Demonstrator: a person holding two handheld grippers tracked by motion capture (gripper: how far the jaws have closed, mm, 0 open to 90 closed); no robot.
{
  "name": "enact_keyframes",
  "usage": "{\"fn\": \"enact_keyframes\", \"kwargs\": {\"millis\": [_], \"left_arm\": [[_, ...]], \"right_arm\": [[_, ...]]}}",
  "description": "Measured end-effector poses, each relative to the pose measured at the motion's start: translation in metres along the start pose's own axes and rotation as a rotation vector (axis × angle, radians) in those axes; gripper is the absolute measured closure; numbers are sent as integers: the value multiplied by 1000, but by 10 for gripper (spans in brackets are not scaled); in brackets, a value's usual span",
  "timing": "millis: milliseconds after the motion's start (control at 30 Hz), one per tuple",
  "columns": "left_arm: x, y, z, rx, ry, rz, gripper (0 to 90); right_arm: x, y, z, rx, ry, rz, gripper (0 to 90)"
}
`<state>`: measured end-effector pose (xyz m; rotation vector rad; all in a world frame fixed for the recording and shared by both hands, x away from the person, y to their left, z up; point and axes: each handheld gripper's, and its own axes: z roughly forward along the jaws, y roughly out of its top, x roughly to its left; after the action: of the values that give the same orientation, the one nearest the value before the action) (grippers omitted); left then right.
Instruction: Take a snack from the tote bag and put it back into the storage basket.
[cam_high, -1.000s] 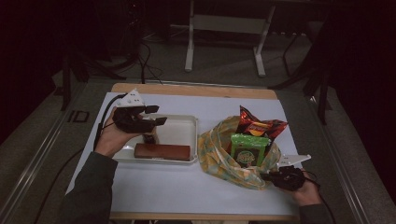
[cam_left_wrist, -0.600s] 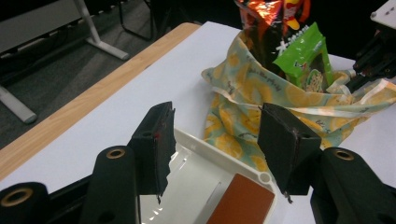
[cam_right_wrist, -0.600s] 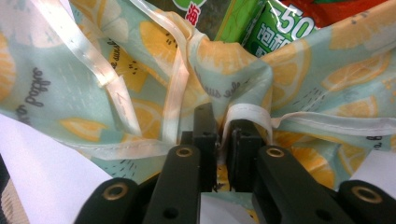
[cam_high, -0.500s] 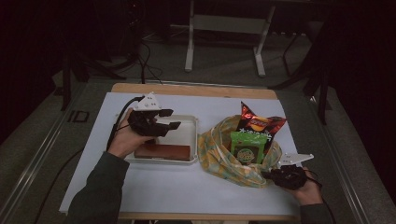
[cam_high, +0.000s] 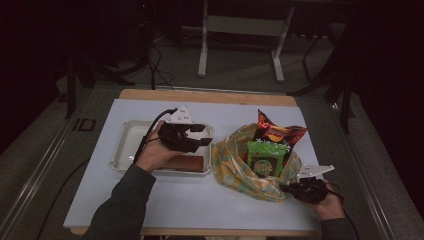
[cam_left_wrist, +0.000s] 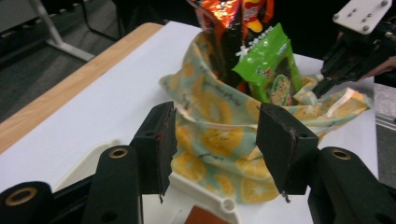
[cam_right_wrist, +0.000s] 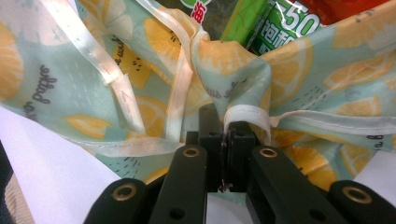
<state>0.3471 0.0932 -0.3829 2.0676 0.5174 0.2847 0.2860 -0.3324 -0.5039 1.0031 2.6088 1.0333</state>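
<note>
Right gripper (cam_right_wrist: 223, 135) pinched the lemon-print cloth bag's (cam_high: 235, 167) rim to hold it open; left gripper (cam_left_wrist: 215, 140), jaws spread and empty, approached it.

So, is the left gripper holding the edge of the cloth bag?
No, the left gripper has open jaws with nothing pressed between them; the cloth bag lies beyond.

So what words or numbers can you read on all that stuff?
"50": white number on the green snack packet, right gripper view; the characters beside it are cut off.
Dark cursive words repeat on the lemon-print cloth bag: too blurred to spell.
Round logo on the green packet, high view: too small.
Print on the red-orange snack packet: too blurred.
"ID"-like mark on the floor left of the table: uncertain.
</note>
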Motion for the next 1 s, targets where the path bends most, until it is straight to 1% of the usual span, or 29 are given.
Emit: {"fn": "enact_keyframes", "kwargs": {"millis": [133,167,200,267,333,367,500,533,567,733,900,933,1000], "left_arm": [[-6,3,13,2,-30,6,480],[-6,3,13,2,-30,6,480],[-9,3,20,16,-39,15,481],[-11,4,27,21,-53,13,485],[-11,4,27,21,-53,13,485],[-15,5,38,29,-72,20,489],[-20,9,49,34,-93,25,494],[-20,9,49,34,-93,25,496],[-22,10,53,34,-99,24,496],[-25,13,64,37,-116,22,506],[-28,15,76,52,-132,21,538],[-28,15,76,52,-132,21,542],[-29,15,83,64,-136,16,544]], "right_arm": [[0,0,0,2,1,-1,884],[0,0,0,2,1,-1,884],[0,0,0,2,1,-1,884],[0,0,0,1,1,-2,884],[0,0,0,1,1,-2,884],[0,0,0,2,2,-2,884],[0,0,-1,2,2,0,884],[0,0,-1,2,2,0,884],[0,0,-1,2,2,0,884],[0,0,-1,2,2,0,884],[0,0,-1,-2,4,1,884],[0,0,-1,-2,4,1,884],[0,0,-1,-1,2,1,884]]}}
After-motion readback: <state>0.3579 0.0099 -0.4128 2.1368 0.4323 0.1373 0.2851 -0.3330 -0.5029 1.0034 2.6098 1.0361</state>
